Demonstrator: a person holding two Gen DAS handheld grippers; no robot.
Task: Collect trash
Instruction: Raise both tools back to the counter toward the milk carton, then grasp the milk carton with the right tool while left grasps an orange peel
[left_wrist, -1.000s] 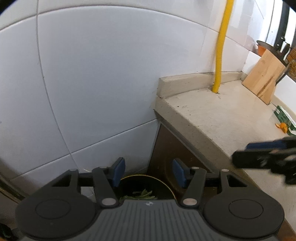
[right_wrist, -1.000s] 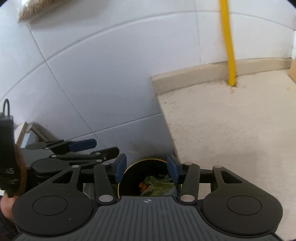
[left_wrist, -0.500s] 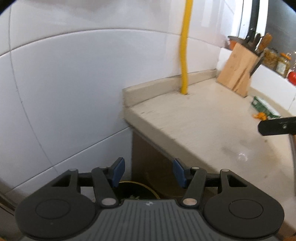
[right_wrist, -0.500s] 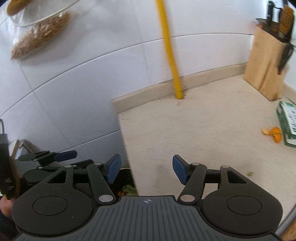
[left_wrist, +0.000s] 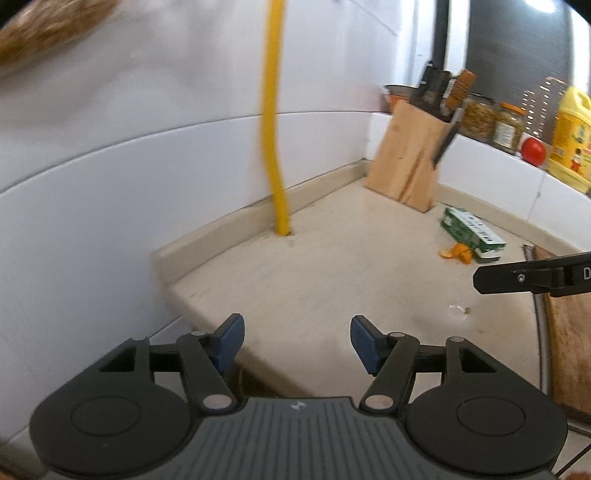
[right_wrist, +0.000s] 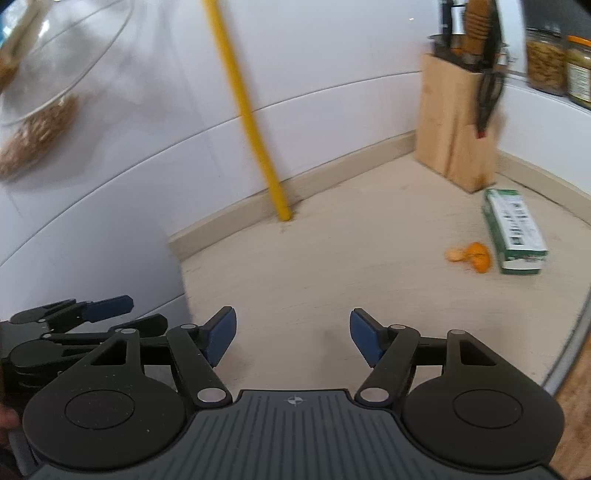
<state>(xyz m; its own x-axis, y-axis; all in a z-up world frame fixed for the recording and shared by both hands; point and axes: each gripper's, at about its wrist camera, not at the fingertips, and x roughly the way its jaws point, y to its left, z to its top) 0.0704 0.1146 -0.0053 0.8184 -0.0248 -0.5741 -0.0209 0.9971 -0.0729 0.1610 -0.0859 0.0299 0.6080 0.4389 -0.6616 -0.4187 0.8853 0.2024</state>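
Jaws of both grippers have just been opening and stand apart with nothing between them: the left gripper (left_wrist: 297, 341) and the right gripper (right_wrist: 293, 336), blue pads on black arms, hang over the matte, speckled beige table (right_wrist: 351, 258). Curled orange peel (right_wrist: 471, 255) lies on it, touching a green-and-white carton (right_wrist: 515, 230), near a wooden knife block (right_wrist: 456, 125).

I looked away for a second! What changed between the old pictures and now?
Both grippers swung up from the bin by the wall, now out of sight, toward the counter. The left gripper and right gripper have just been opening, with nothing between their fingers. The orange peel and green box lie where they were.
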